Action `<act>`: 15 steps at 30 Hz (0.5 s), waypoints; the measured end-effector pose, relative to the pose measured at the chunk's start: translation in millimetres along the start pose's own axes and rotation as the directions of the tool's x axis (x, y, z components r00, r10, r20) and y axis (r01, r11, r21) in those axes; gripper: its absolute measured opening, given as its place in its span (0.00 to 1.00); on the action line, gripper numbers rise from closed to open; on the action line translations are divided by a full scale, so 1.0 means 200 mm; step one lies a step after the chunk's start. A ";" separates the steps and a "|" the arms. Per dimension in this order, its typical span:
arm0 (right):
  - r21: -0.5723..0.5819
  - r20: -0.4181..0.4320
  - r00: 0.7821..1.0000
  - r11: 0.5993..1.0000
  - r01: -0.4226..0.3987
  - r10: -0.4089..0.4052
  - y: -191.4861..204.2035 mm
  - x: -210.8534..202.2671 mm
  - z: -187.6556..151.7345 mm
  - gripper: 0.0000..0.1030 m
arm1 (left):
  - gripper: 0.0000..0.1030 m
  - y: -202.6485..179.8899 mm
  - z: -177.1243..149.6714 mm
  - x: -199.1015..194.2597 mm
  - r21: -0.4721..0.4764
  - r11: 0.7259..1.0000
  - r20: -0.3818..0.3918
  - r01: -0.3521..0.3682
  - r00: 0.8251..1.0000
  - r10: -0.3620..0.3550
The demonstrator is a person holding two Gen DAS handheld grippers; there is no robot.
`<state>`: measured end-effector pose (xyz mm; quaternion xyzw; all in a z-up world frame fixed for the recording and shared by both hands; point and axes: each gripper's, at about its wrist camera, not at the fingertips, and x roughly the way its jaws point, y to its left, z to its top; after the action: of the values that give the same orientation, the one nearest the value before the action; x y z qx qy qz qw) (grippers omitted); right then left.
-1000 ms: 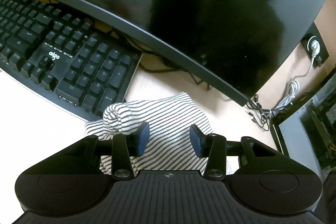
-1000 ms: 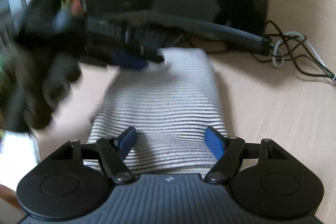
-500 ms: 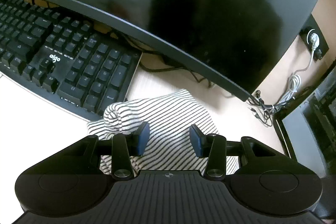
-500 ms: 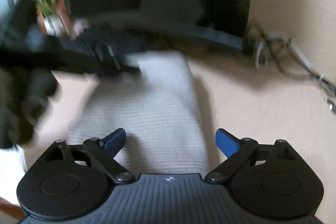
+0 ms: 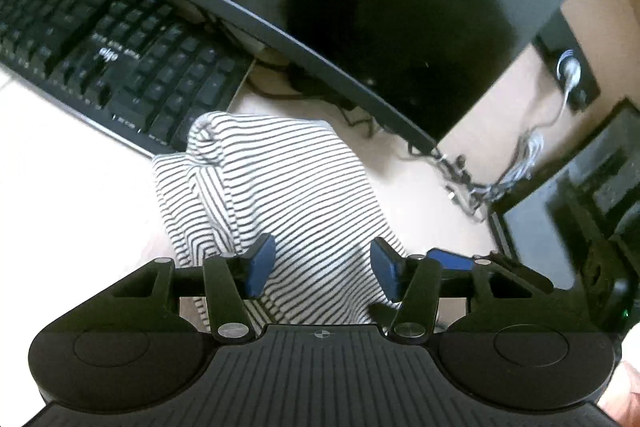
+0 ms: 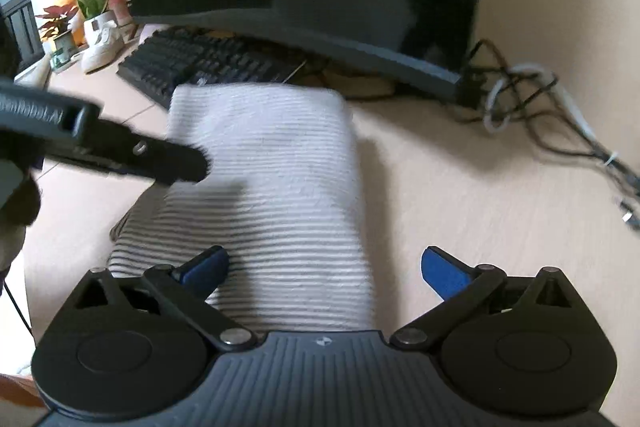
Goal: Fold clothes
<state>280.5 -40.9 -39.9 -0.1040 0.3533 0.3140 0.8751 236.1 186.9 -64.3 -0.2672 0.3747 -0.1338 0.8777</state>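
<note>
I'm looking at the striped garment point(image 5: 288, 195) and it's sitting folded into a thick, roughly rectangular bundle on the desk, white with thin dark stripes running across it. Its far end is lying just in front of the keyboard point(image 6: 192, 61), close to that corner. One rolled fold is bunching up along the keyboard-side edge.

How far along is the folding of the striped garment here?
Done: the striped garment lies as a compact folded bundle on the desk. In hand: nothing; the left gripper and right gripper are both opening, pads off the cloth. Left: perhaps just pulling away.
</note>
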 end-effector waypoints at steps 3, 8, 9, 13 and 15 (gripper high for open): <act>0.070 0.043 0.999 0.998 0.001 -0.004 -0.08 -0.08 0.05 1.00 | 0.56 0.01 0.00 0.00 0.000 1.000 -0.003 0.006 1.000 -0.006; 0.156 0.077 0.997 0.988 0.002 -0.014 -0.14 0.04 0.23 1.00 | 0.56 0.02 -0.01 -0.01 0.025 1.000 -0.009 0.002 1.000 -0.002; 0.154 0.071 0.997 0.988 0.011 -0.022 -0.13 0.08 0.26 1.00 | 0.56 0.02 -0.01 -0.01 0.030 1.000 -0.010 0.002 1.000 -0.001; 0.146 -0.018 0.998 0.988 0.056 -0.054 -0.08 0.29 0.32 1.00 | 0.56 0.02 -0.02 -0.01 0.051 0.999 -0.015 -0.001 1.000 0.002; 0.144 -0.070 0.995 0.987 0.074 -0.064 -0.06 0.38 0.33 1.00 | 0.56 0.03 -0.02 -0.01 0.062 0.998 -0.018 -0.003 1.000 0.004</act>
<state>365.8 12.2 -43.9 -0.0619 0.4001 0.2530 0.8787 232.2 191.0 -68.2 -0.2382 0.3788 -0.1463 0.8823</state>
